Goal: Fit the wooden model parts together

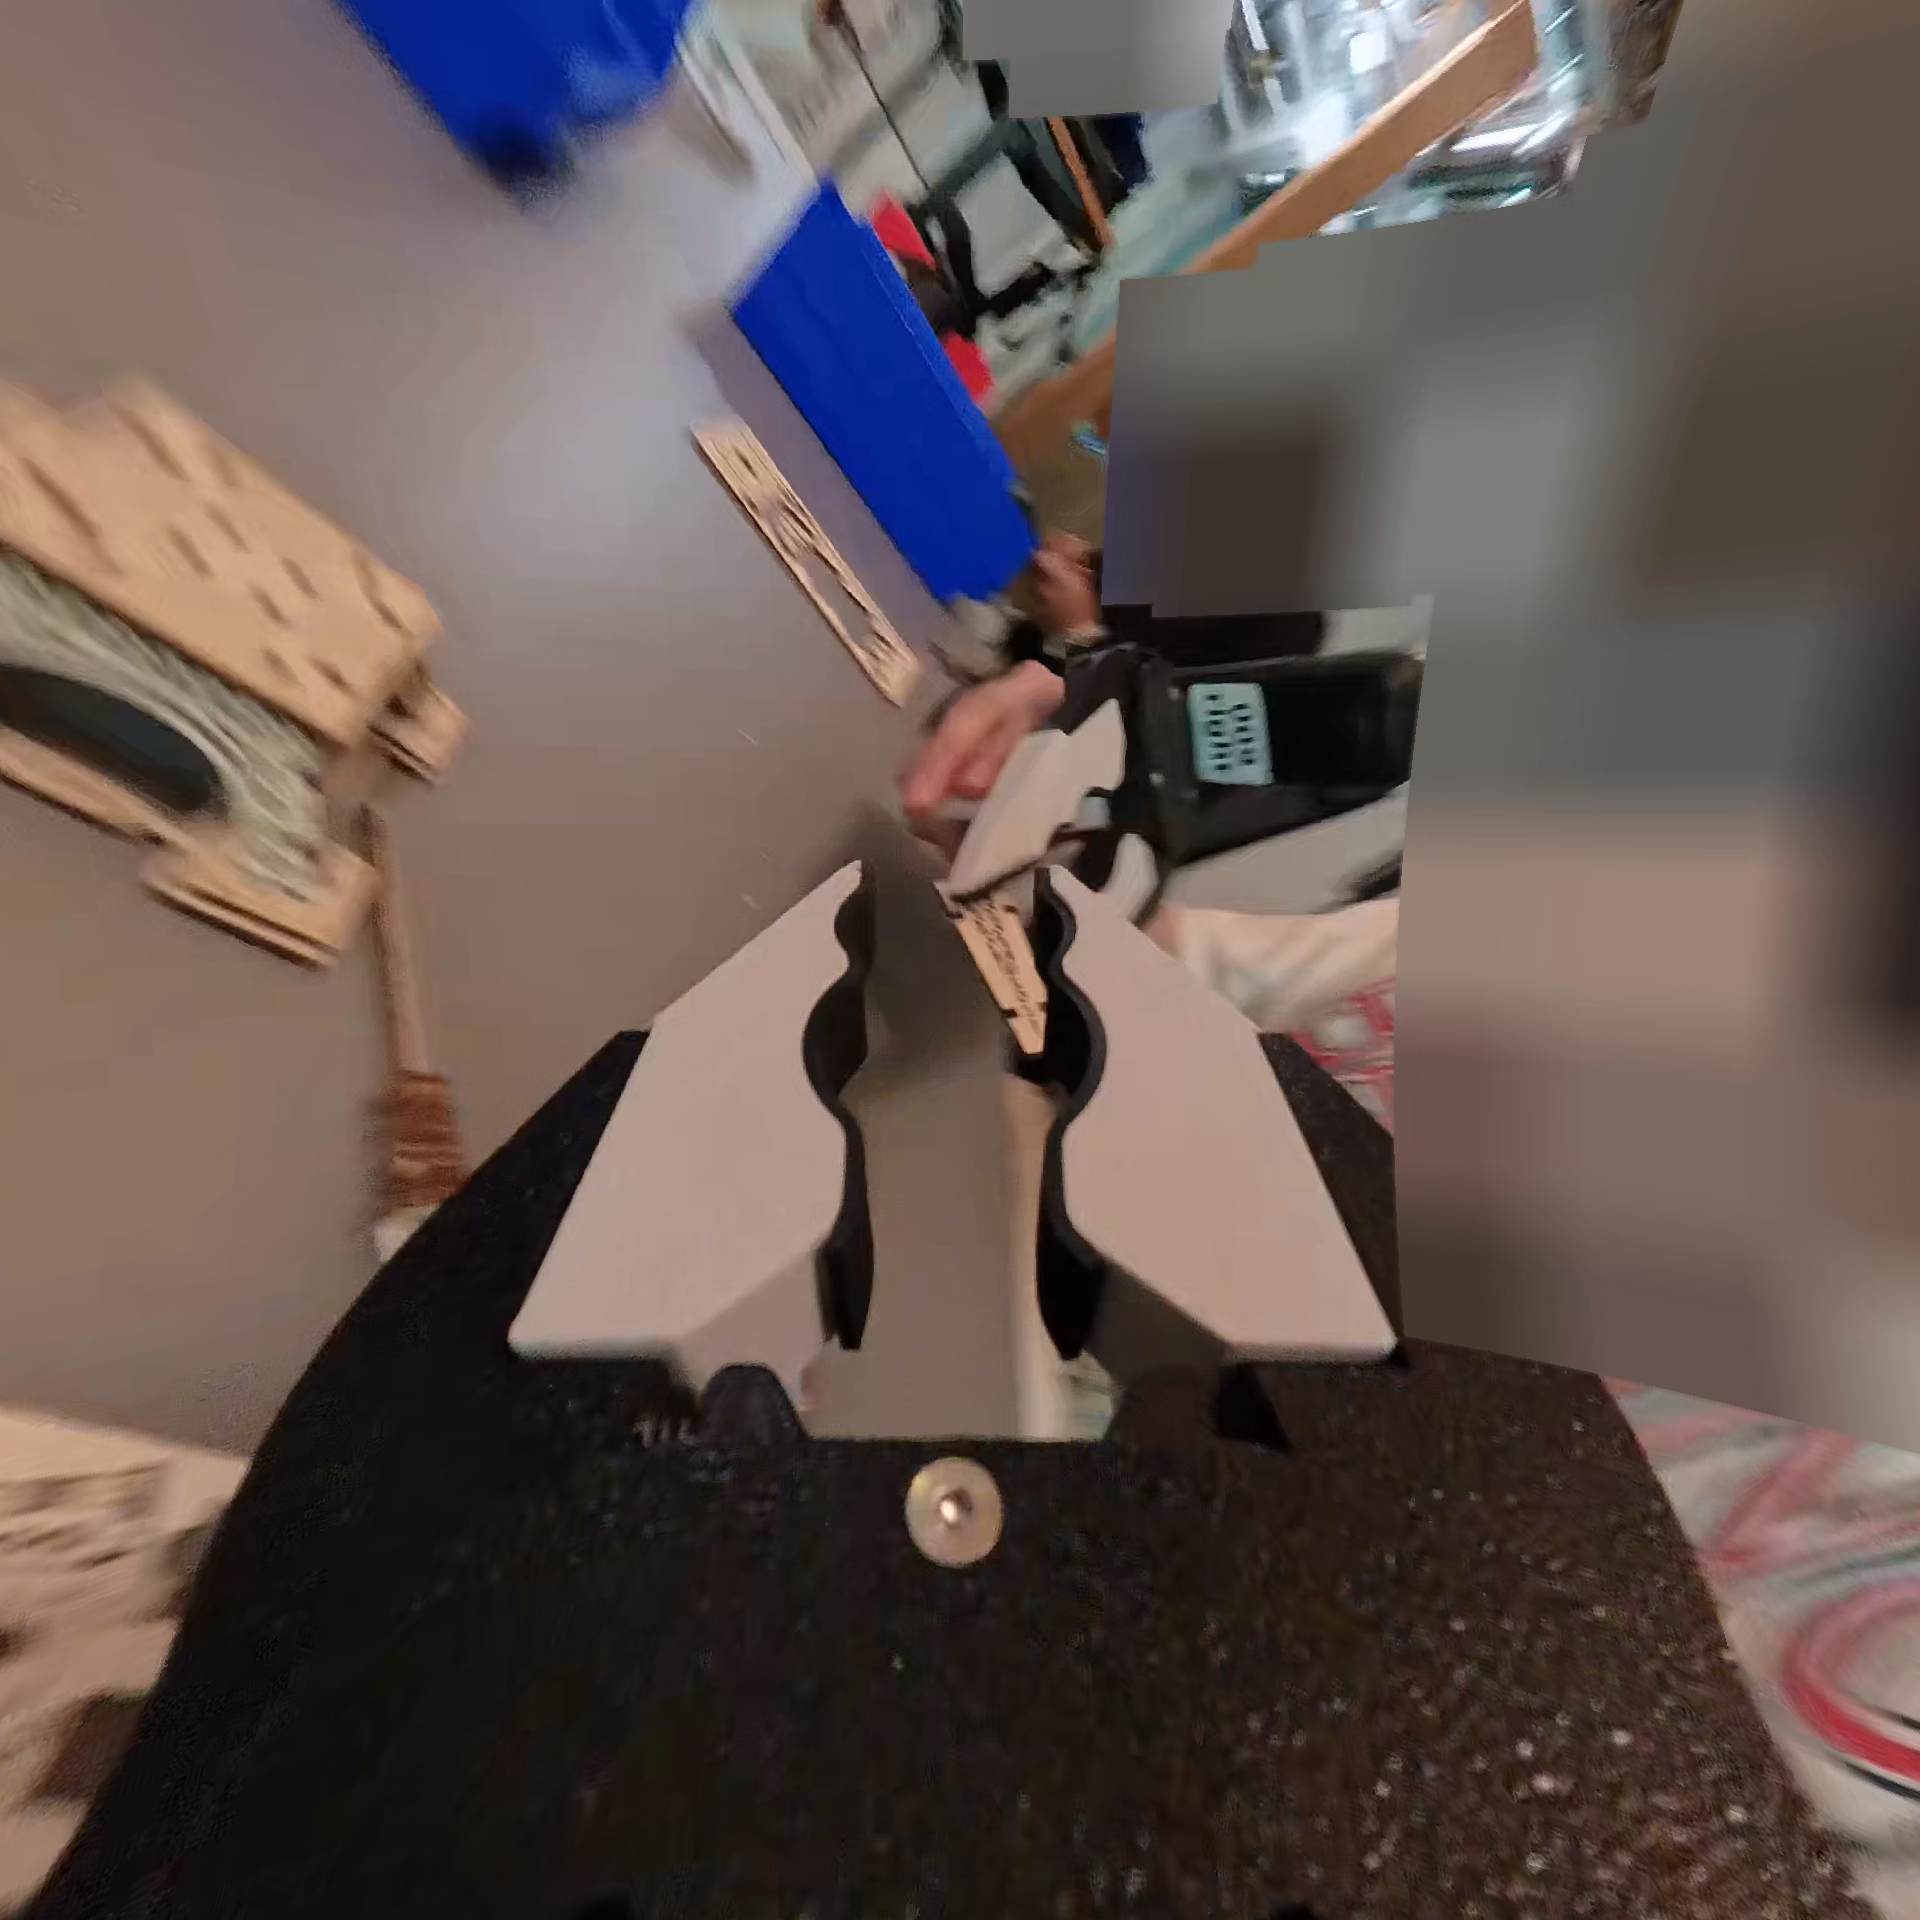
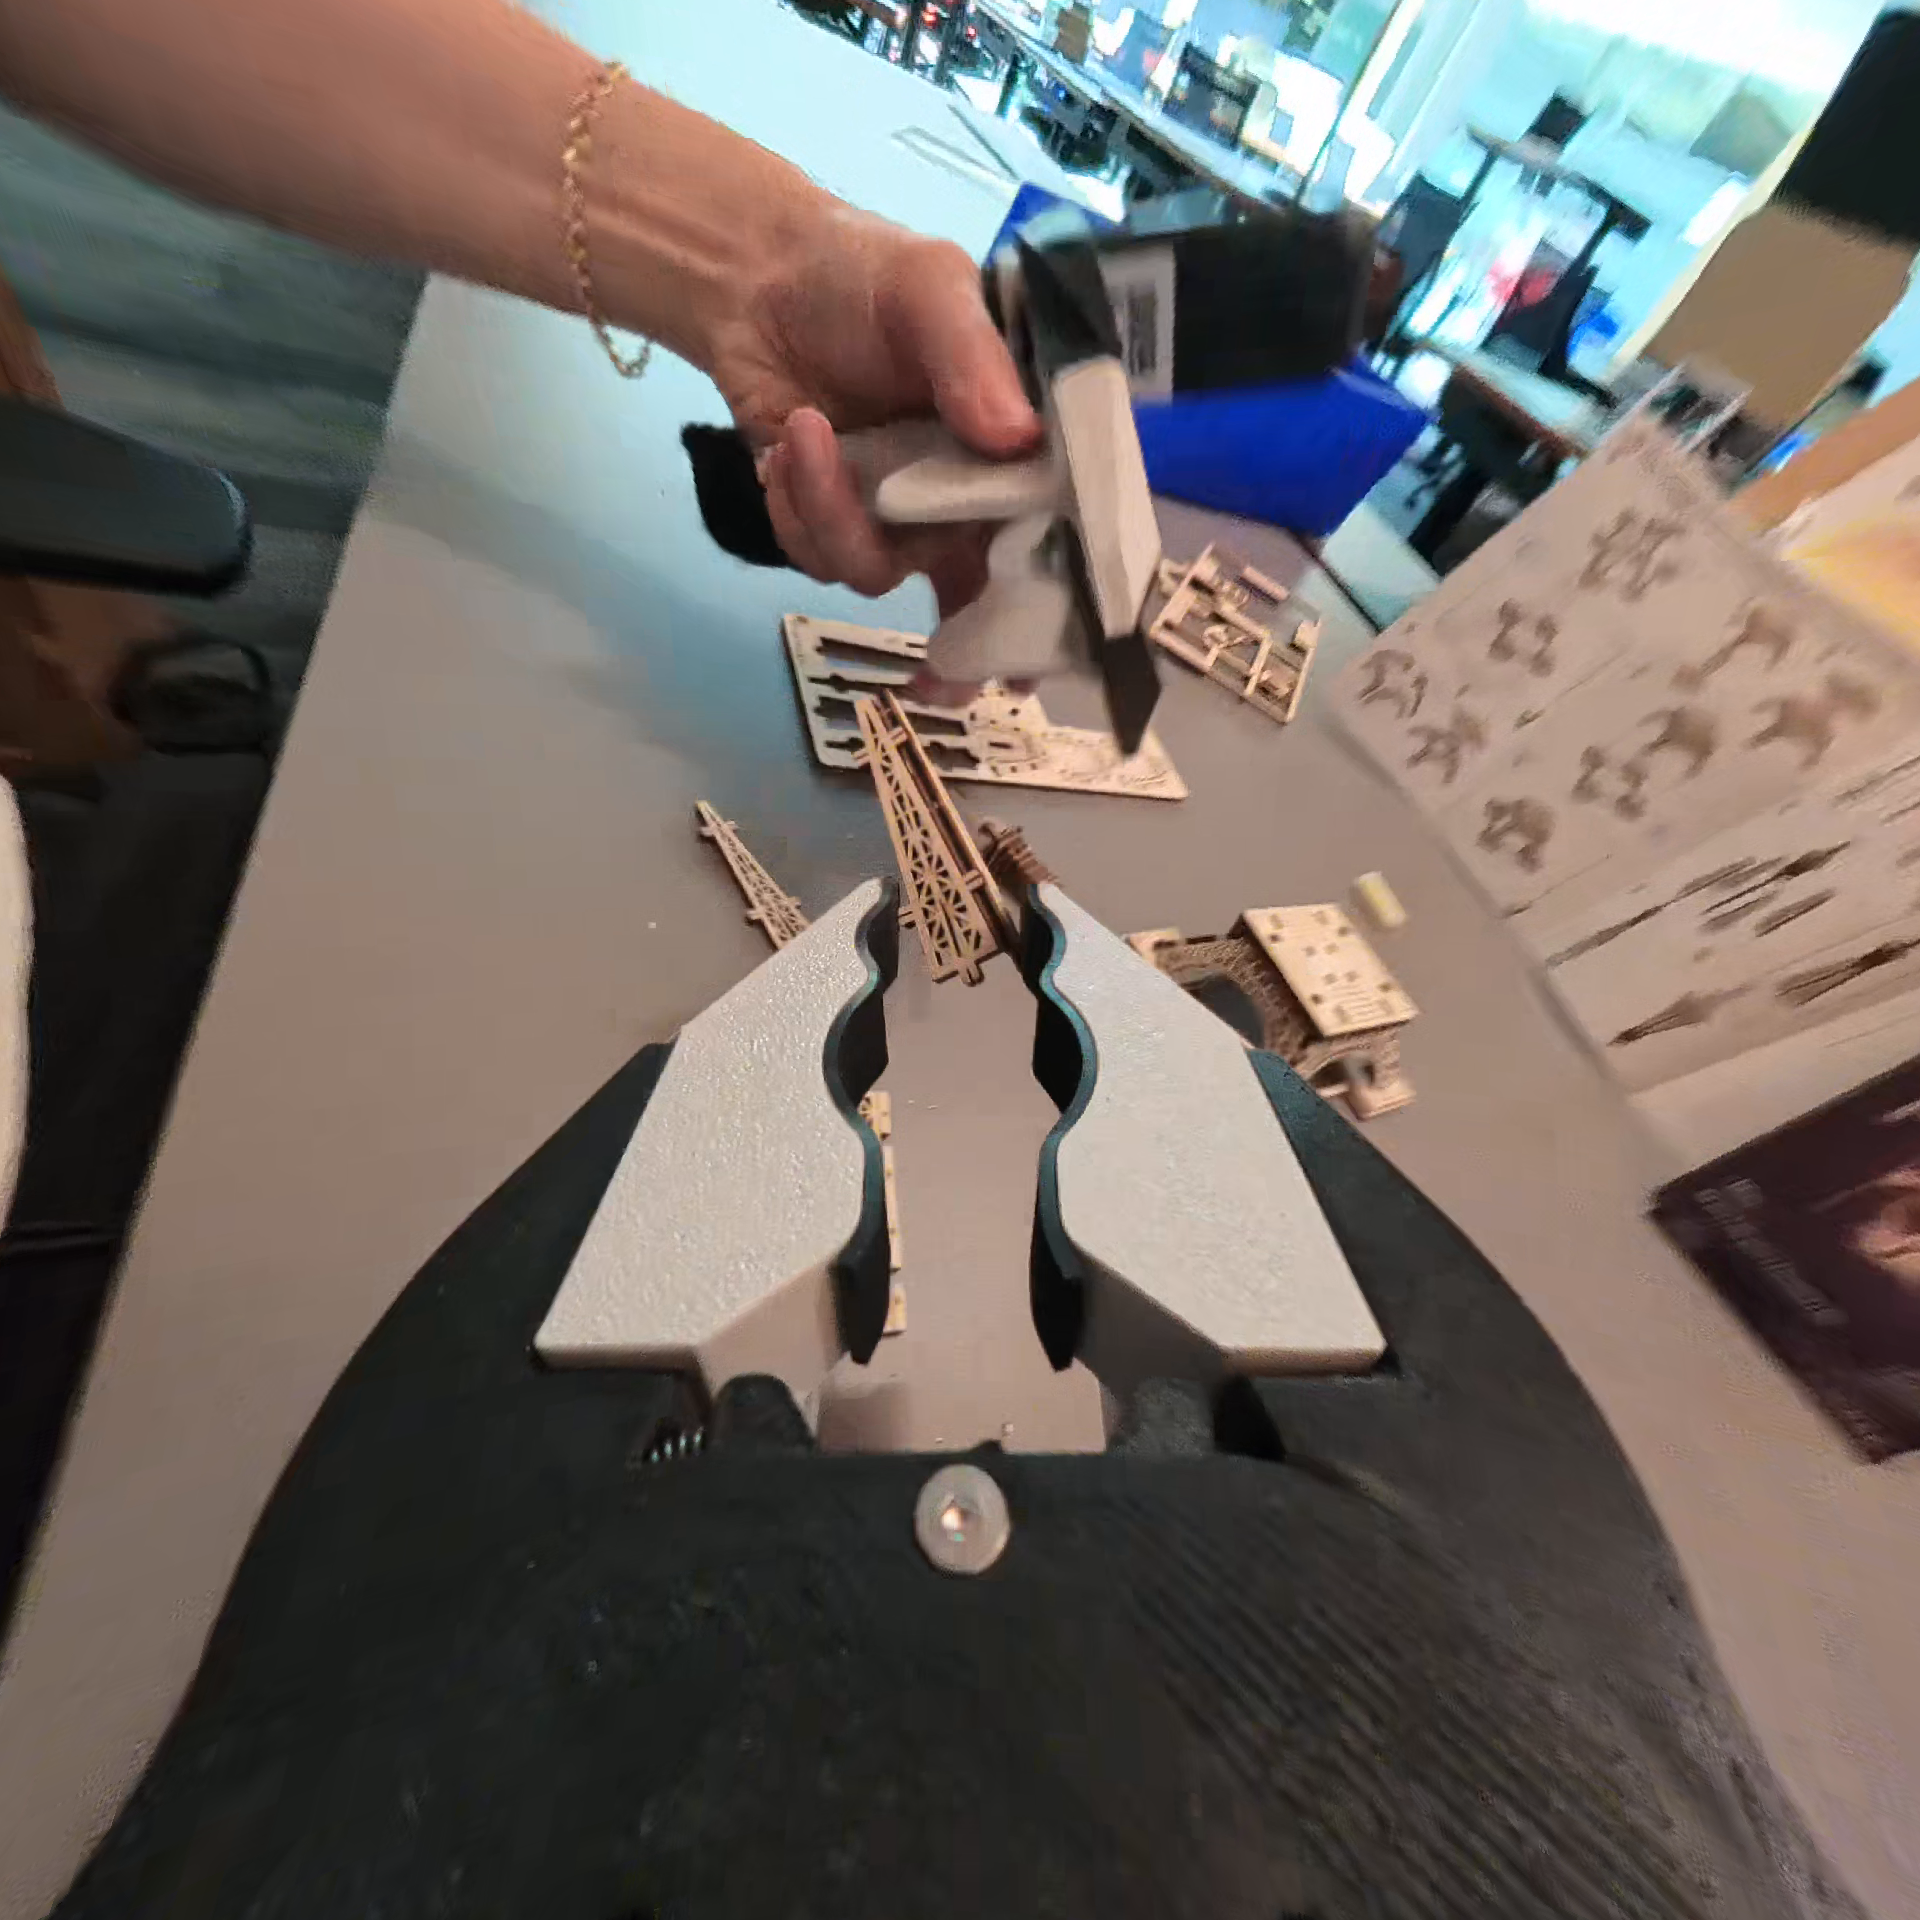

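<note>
1. Right claw (image 2: 956,925): jaws apart, holding nothing, low over the grey table (image 2: 499,831).
2. Just ahead of its tips lies a wooden lattice strip (image 2: 930,862), flat on the table, long axis running away from the claw and leaning a bit left; wide end nearest, narrow end far.
3. Smaller strip (image 2: 750,878) lies to the left; tower base (image 2: 1299,987) to the right.
4. Left claw (image 2: 1127,675) is farther off, over the cut-out sheet (image 2: 987,738); in its own view jaws apart, empty.
5. Right claw is nearer the strip, so prob. the one to grab it.
</note>
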{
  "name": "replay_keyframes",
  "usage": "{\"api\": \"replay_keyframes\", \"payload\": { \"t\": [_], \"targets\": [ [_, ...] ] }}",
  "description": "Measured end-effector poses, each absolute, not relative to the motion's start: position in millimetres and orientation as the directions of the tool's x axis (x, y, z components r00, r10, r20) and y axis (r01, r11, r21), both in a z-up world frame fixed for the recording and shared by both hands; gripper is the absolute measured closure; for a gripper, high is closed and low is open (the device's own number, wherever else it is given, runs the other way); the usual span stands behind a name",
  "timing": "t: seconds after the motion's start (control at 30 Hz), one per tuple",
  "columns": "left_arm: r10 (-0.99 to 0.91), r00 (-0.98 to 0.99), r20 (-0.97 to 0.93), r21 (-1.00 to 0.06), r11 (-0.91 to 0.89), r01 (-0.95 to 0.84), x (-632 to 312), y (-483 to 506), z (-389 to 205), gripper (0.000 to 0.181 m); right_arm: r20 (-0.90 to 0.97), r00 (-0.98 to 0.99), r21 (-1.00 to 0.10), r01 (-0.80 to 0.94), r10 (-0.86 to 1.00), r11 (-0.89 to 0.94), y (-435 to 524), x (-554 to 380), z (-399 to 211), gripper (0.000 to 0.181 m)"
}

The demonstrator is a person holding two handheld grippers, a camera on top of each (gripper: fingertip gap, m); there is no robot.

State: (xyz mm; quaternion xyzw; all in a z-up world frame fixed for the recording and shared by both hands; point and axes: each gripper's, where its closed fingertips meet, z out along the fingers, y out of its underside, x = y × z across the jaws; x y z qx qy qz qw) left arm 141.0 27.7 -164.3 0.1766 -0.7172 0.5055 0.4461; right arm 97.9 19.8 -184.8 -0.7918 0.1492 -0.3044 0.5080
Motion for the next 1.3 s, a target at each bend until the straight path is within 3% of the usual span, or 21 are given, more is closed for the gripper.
{"api": "replay_keyframes", "payload": {
  "t": [0.1,0.17,0.27,0.4,0.53,0.7,0.97,1.3],
  "targets": [
    [0.16,-0.897,0.412,-0.893,0.263,-0.364,147,35,-145,0.153,0.157,0.813,-0.934,-0.063,-0.561,-0.352,19,95,-187,0.16],
    [0.14,-0.982,0.129,-0.967,0.239,-0.093,134,39,-138,0.15,0.086,0.806,-0.944,-0.122,-0.586,-0.307,17,98,-187,0.16],
    [0.131,-0.974,-0.187,-0.943,0.254,0.215,109,41,-144,0.146,0.005,0.798,-0.939,-0.203,-0.602,-0.277,17,98,-190,0.16],
    [0.098,-0.899,-0.428,-0.837,0.333,0.434,97,38,-163,0.141,-0.029,0.799,-0.942,-0.222,-0.601,-0.25,21,95,-187,0.16],
    [0.098,-0.847,-0.522,-0.784,0.335,0.522,84,36,-167,0.147,0.023,0.796,-0.954,-0.164,-0.605,-0.252,21,93,-178,0.16],
    [0.034,-0.794,-0.607,-0.747,0.318,0.584,86,37,-160,0.167,0.207,0.799,-0.951,0.028,-0.565,-0.308,29,85,-162,0.16],
    [0.028,-0.769,-0.638,-0.726,0.311,0.614,83,40,-155,0.17,0.323,0.776,-0.927,0.146,-0.541,-0.345,32,82,-154,0.161],
    [0.062,-0.725,-0.686,-0.661,0.364,0.657,85,42,-157,0.172,0.337,0.773,-0.917,0.14,-0.538,-0.373,32,84,-157,0.16]
  ]
}}
